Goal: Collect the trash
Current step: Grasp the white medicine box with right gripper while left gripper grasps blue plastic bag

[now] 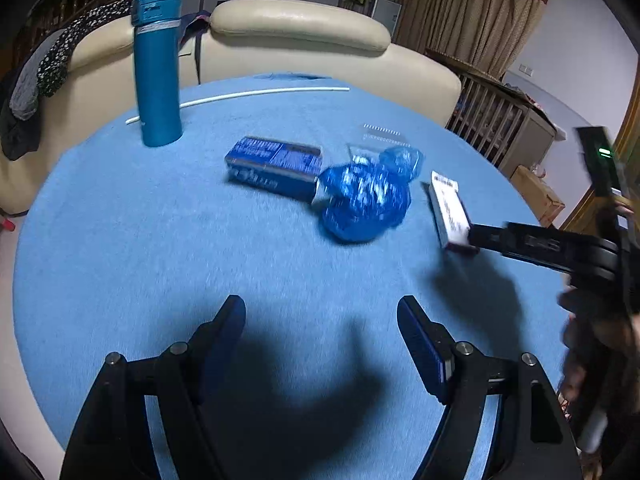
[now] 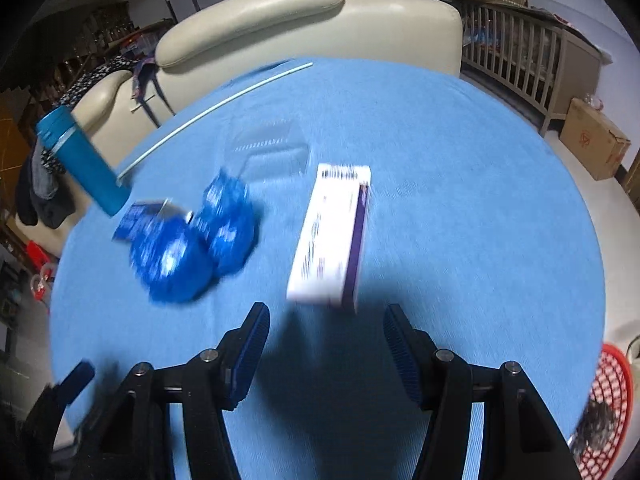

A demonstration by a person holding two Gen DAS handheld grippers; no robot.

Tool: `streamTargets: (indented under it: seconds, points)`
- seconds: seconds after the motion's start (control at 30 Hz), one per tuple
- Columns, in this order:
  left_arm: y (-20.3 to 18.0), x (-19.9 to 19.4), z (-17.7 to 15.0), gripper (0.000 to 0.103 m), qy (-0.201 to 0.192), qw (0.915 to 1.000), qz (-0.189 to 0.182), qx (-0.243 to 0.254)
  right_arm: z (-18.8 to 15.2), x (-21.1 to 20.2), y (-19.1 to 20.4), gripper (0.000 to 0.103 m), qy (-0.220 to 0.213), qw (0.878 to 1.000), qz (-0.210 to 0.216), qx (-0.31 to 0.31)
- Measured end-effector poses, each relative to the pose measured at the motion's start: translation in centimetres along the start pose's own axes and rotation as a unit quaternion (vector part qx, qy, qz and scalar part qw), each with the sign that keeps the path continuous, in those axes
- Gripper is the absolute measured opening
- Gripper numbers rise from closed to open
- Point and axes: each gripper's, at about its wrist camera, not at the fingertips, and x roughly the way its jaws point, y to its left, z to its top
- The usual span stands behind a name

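A white and purple box (image 2: pixel 332 236) lies on the blue table (image 2: pixel 460 200), just ahead of my open right gripper (image 2: pixel 326 316); it also shows in the left wrist view (image 1: pixel 450 208), touching the right gripper's fingers (image 1: pixel 492 238). A crumpled blue plastic bag (image 1: pixel 366 196) lies mid-table, also in the right wrist view (image 2: pixel 192 240). A dark blue box (image 1: pixel 276 166) lies left of it, partly hidden behind the bag in the right wrist view (image 2: pixel 138 216). A clear plastic wrapper (image 2: pixel 268 150) lies behind. My left gripper (image 1: pixel 322 308) is open and empty.
A tall teal bottle (image 1: pixel 157 68) stands at the table's far left. A white straw-like rod (image 1: pixel 240 98) lies along the far edge. A cream sofa (image 1: pixel 300 36) stands behind the table. A red basket (image 2: pixel 608 396) sits beside the table at the right.
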Motion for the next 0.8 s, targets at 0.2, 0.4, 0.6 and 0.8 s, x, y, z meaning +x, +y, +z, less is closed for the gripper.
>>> streamTargets:
  seconds: [0.2,0.4,0.6,0.8]
  points:
    - [-1.4,1.0,3.6,0.079,-0.019,0.9991,-0.012,0.036,2.5,3.8,0.6,0.062,0.018,1.000,-0.014,-0.001]
    - [-3.7,2.7,6.8,0.081,-0.029,0.9957,-0.025,0.084,2.4,4.6,0.4,0.051,0.018,1.000,-0.001,-0.019]
    - [-6.2,6.7,8.6,0.081,0.007,0.9920,-0.022,0.124,0.9,3.3,-2.4,0.051,0.017,1.000,0.014,0.005]
    - [-7.8,11.5,8.6,0.090,0.074,0.9822,0.025,0.171,-0.8,2.0,-3.9,0.051,0.016,0.999,0.028,0.019]
